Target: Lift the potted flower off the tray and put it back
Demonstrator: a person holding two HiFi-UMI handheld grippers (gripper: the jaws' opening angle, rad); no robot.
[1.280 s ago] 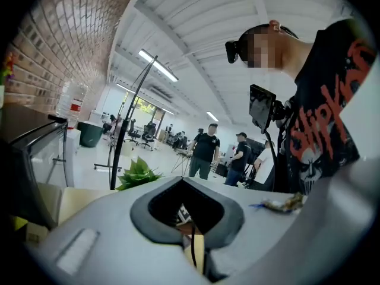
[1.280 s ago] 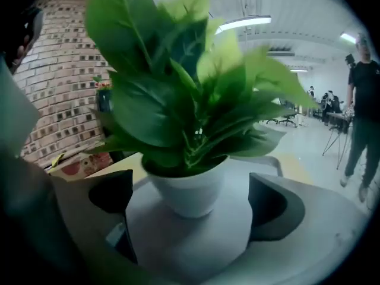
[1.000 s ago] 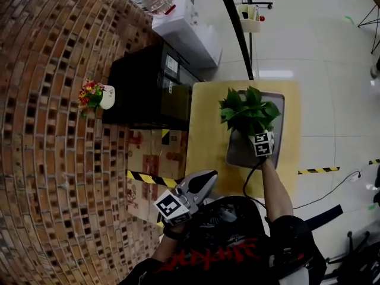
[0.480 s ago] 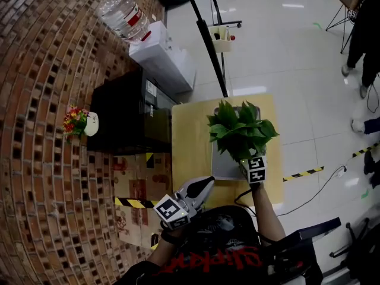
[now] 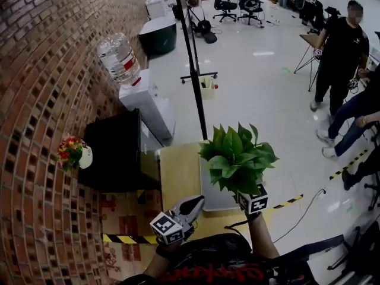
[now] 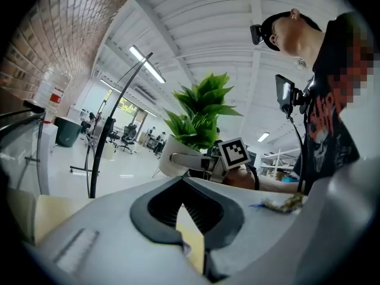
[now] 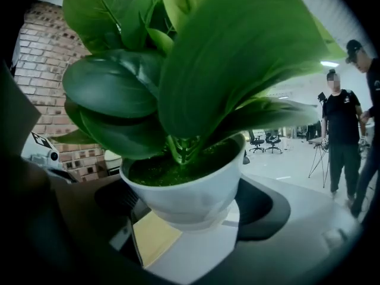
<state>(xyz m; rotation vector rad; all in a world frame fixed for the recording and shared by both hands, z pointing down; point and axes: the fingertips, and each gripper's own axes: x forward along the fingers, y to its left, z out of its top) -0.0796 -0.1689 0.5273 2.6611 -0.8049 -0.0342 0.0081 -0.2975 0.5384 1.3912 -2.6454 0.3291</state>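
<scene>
One potted flower [image 5: 236, 159] sits clasped in the right tongs [image 7: 190, 211].

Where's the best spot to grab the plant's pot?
Grip the white pot under its rim, coming level from the side, below the leaves. It's upright and tapers downward, so the rim probably catches. The right tool grips it so.

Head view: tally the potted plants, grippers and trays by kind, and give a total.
Potted plants: 2, the leafy potted plant held in the right gripper and the flowering potted plant by the brick wall.
Grippers: 2, the right gripper and the left gripper.
Trays: 1, the grey tray.
Total: 5.
</scene>
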